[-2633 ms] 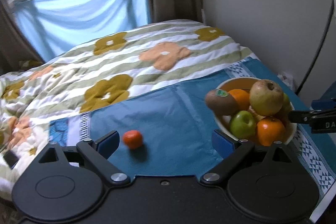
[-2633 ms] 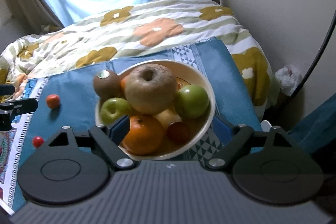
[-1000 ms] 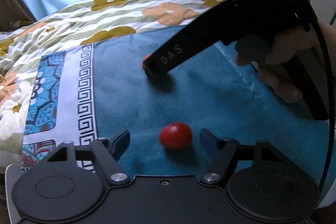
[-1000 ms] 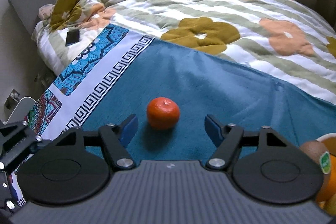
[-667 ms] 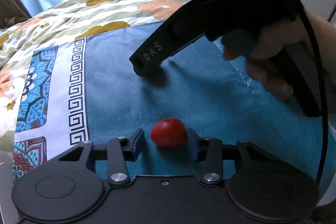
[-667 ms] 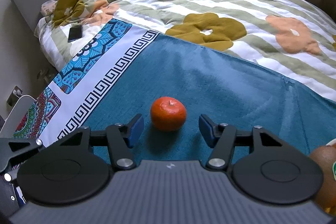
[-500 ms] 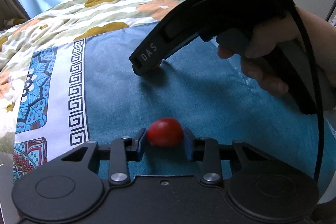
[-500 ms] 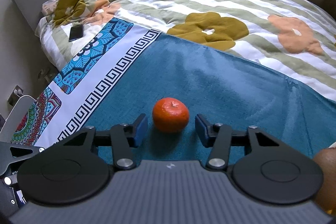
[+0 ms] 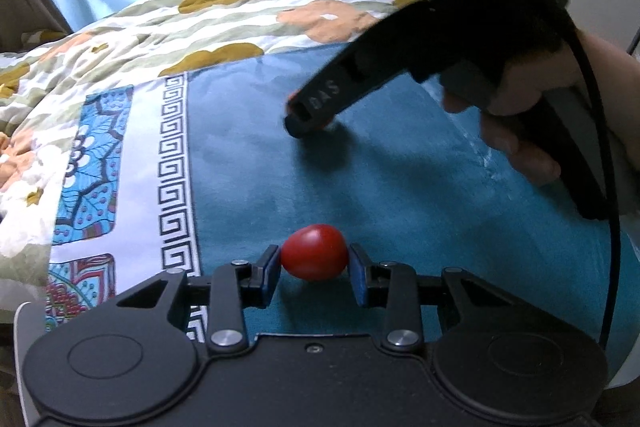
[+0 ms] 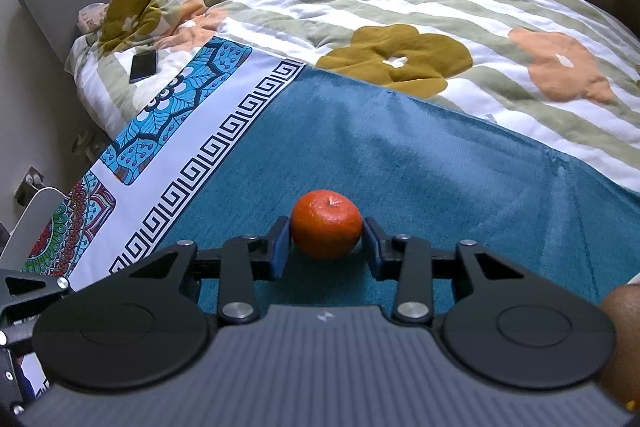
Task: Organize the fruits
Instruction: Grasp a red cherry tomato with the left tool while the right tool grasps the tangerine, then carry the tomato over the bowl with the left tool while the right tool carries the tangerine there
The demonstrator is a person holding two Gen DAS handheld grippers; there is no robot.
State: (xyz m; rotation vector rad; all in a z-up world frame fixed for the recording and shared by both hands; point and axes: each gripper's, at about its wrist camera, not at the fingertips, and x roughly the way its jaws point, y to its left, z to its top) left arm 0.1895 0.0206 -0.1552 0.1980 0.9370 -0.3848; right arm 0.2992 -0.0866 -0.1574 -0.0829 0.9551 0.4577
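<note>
Teal cloth [image 9: 400, 195] covers the near part of the bed, and both fruits lie on it. In the left wrist view the left tongs [image 9: 314, 269] are clamped on a red tomato [image 9: 314, 257], a blue pad touching it on each side, at 6 o'clock in the frame. At about 1 o'clock from the tomato the right tongs' black body [image 9: 440, 39] reaches in, held by a hand [image 9: 560, 107]; a sliver of orange shows at its tip.

In the right wrist view the right tongs [image 10: 325, 241] are clamped on a mandarin [image 10: 326, 224], pads pressed to both its flanks, the stem dimple facing up. The mandarin sits on the teal cloth, well apart from the cloth's white patterned border [image 10: 224, 131] at 10 o'clock. Beyond lies a flowered quilt [image 10: 400, 27], with a phone [image 10: 143, 66] on it at 10 o'clock. A brown fruit [image 10: 620, 311], perhaps a kiwi, peeks in at 4 o'clock, mostly cut off.
</note>
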